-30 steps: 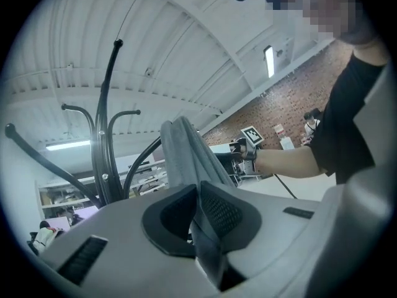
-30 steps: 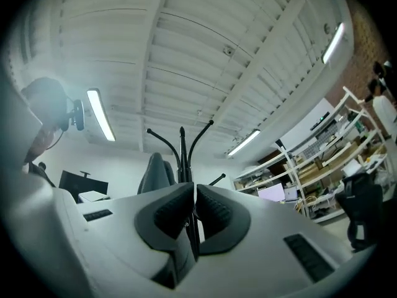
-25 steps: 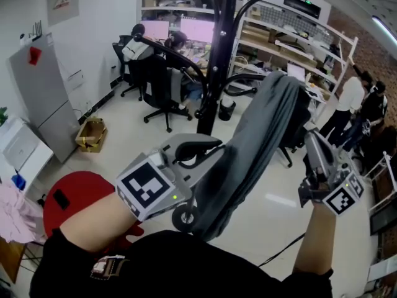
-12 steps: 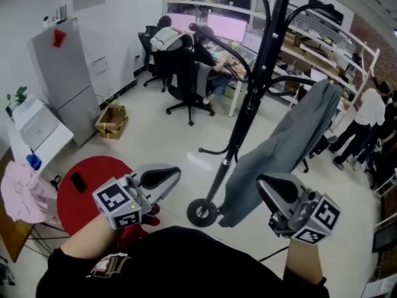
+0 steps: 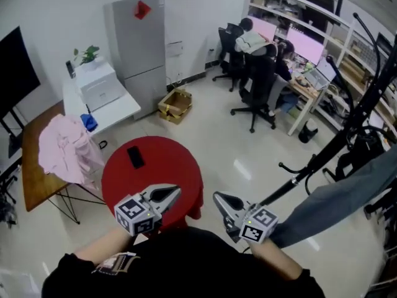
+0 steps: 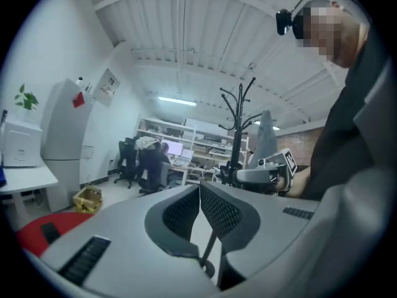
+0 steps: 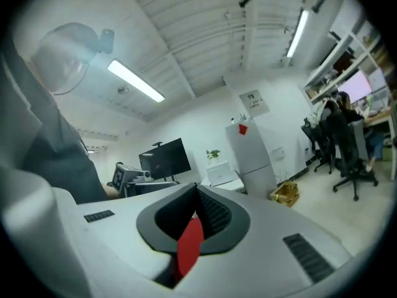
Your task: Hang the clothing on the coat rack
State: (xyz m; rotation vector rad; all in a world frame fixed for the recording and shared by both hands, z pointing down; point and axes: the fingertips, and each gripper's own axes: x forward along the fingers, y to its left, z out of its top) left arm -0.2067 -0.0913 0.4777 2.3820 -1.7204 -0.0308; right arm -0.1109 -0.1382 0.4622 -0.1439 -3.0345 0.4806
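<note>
Pale glossy floor (image 5: 217, 135) fills a workshop-office, with people (image 5: 257, 45) seated at the far right and a tall grey cabinet (image 5: 139, 48) against the back wall. Nearer on our right the coat rack (image 5: 338, 140) slants across the head view. A grey garment (image 5: 335, 197) hangs from it in one long drape, so that piece looks done. On the left stands a wooden table (image 5: 31, 166) with pink clothing (image 5: 65, 151) heaped on it and spilling over its near edge. We judge this to be what is left to hang. Just ahead of us sits a red round table (image 5: 161, 166) with a dark phone (image 5: 135, 157) lying on top.

We see three risks from here. The grey garment seems to rest on a single arm of the rack, so a knock to the pole while bringing the next piece could slide it off. The pink heap is loose, and a pinch on one fold may let the rest trail over the floor or snag the table corner. A low swing over the red table could also sweep the phone off.

Our left gripper (image 5: 175, 191) and right gripper (image 5: 222, 199) are held low and close to our body, side by side. They point forward about level, well apart from the rack and the clothing. The left is clenched on nothing. The right has just been closing its jaws, and they now meet with nothing between them.
</note>
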